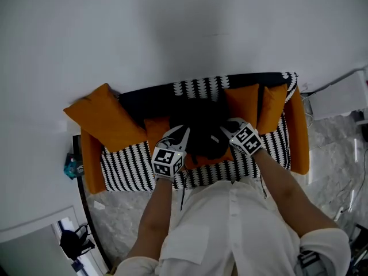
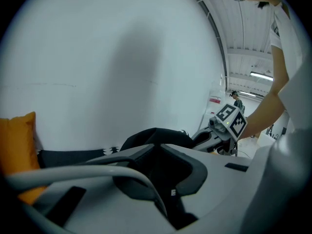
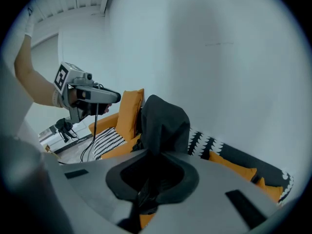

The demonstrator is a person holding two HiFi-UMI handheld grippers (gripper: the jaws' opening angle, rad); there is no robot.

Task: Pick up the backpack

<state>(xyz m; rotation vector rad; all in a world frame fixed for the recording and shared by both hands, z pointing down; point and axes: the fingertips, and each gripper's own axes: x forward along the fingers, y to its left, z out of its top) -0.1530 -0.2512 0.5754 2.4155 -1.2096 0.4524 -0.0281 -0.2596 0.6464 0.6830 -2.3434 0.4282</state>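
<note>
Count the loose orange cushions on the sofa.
4: a large cushion at the sofa's left end, a small cushion beside the left gripper, two cushions side by side near the right end. Orange under the backpack may be a fifth.

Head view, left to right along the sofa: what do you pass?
large orange cushion → left gripper → backpack → right gripper → narrow orange cushion → orange sofa armrest

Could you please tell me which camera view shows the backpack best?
The head view: it shows most of the backpack on the sofa. The right gripper view shows only a raised fold; the left, a dark hump.
</note>
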